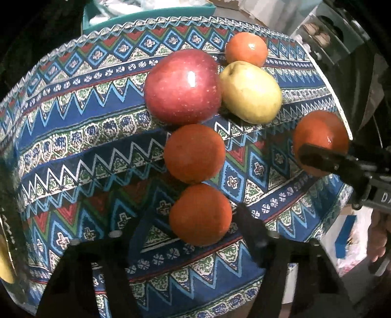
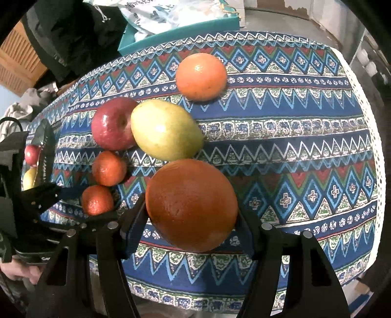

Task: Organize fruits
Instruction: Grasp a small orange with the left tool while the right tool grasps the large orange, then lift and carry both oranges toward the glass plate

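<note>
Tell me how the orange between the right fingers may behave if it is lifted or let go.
The orange looks round and firm, so it would probably roll on the flat tablecloth if released. Its skin looks dimpled, which likely helps the fingers hold it. It fills the right gripper, so it may be fairly heavy.

1. Home interior, cluttered living or storage area.
2. Evidence: patterned tablecloth [image 2: 281,117] on a small table, teal bin [image 2: 180,31] of plastic bags behind it, dark clothing [image 2: 70,36] piled left, cardboard boxes [image 2: 276,5] on the floor.
</note>
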`<action>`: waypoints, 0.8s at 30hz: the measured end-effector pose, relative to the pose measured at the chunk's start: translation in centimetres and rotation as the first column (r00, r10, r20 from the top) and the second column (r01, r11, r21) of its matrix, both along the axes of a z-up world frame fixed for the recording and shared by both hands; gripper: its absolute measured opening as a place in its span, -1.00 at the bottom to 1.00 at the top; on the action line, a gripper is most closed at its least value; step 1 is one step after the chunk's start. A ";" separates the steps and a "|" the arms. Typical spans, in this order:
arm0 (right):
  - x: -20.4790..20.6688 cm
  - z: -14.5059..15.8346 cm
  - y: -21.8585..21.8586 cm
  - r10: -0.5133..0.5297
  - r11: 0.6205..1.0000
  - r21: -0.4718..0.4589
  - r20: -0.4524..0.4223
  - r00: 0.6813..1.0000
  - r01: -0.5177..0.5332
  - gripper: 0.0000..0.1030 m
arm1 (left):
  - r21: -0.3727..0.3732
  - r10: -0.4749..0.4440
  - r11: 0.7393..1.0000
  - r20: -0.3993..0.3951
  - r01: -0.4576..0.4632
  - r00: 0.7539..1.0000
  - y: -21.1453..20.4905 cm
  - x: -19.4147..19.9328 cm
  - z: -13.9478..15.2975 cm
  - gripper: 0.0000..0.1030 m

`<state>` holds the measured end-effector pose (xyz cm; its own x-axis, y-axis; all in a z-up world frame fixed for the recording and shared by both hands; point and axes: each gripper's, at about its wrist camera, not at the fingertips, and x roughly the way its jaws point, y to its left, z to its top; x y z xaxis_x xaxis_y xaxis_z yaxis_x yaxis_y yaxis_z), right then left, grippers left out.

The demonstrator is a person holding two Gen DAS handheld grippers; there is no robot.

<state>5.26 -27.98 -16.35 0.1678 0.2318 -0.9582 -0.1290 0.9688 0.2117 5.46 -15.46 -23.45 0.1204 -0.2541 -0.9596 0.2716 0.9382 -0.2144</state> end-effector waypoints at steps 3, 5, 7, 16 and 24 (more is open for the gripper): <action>-0.1 0.3 -0.1 0.004 1.000 -0.002 0.007 1.000 -0.004 0.28 | -0.008 -0.009 1.000 0.004 0.009 1.000 -0.2 -0.2 0.0 -0.08; -0.1 0.5 -0.1 0.005 1.000 -0.005 0.015 1.000 -0.004 0.28 | 0.003 -0.012 1.000 0.019 0.012 1.000 -0.6 -0.4 -0.1 -0.09; -0.1 0.7 -0.1 0.006 1.000 -0.006 0.024 1.000 -0.006 0.28 | 0.005 -0.015 1.000 0.029 0.015 0.999 -0.6 -0.6 0.1 -0.10; 0.0 3.1 -0.4 0.018 1.000 -0.012 0.100 0.995 -0.017 0.28 | -0.028 0.001 1.000 0.099 0.002 0.995 1.8 -1.5 3.9 -0.10; -0.2 6.1 0.3 0.036 0.999 0.010 0.180 0.983 -0.039 0.28 | -0.057 0.019 0.998 0.172 -0.009 0.985 3.5 -2.1 7.3 -0.10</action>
